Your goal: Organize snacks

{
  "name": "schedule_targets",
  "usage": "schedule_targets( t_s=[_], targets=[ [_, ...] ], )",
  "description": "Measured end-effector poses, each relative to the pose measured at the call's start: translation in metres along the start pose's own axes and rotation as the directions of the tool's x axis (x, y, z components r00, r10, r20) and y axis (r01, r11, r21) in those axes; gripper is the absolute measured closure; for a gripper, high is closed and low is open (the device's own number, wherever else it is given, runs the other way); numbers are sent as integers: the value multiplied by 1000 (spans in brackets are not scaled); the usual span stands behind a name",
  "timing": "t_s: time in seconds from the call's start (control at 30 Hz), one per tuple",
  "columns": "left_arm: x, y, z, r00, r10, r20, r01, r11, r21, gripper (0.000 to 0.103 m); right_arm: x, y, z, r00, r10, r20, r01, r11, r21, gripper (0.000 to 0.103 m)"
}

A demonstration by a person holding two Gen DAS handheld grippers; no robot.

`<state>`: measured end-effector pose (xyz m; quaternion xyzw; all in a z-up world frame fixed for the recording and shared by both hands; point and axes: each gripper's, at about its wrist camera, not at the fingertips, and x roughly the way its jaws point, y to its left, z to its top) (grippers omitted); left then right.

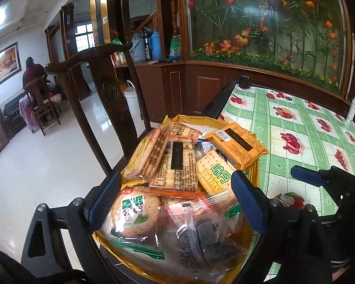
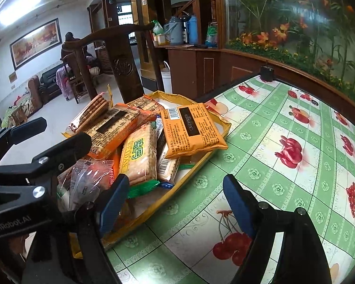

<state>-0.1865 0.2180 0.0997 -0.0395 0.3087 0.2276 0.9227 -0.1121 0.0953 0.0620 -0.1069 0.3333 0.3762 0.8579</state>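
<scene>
Left gripper, spread empty at lower centre over light, crushable cracker packs; grip flat faces gently.

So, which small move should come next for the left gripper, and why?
Probably lower the left gripper onto the clear-wrapped rectangular cracker pack with black label. Its fingers are open and empty above the heaped yellow tray, and that pack lies on top of the pile between them. The right gripper is open over the green fruit-print tablecloth.

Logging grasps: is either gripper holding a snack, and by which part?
Nothing held: left gripper and right gripper are both open, empty.
</scene>
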Motion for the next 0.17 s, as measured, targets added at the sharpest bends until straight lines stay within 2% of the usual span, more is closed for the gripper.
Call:
schedule_targets(
  t_s=[0.17],
  targets=[
    [-1, -3, 2, 1000, -6, 1, 6, 1000, 3, 9, -3, -3, 1, 1000, -7, 6, 7, 1000, 1, 21]
  ],
)
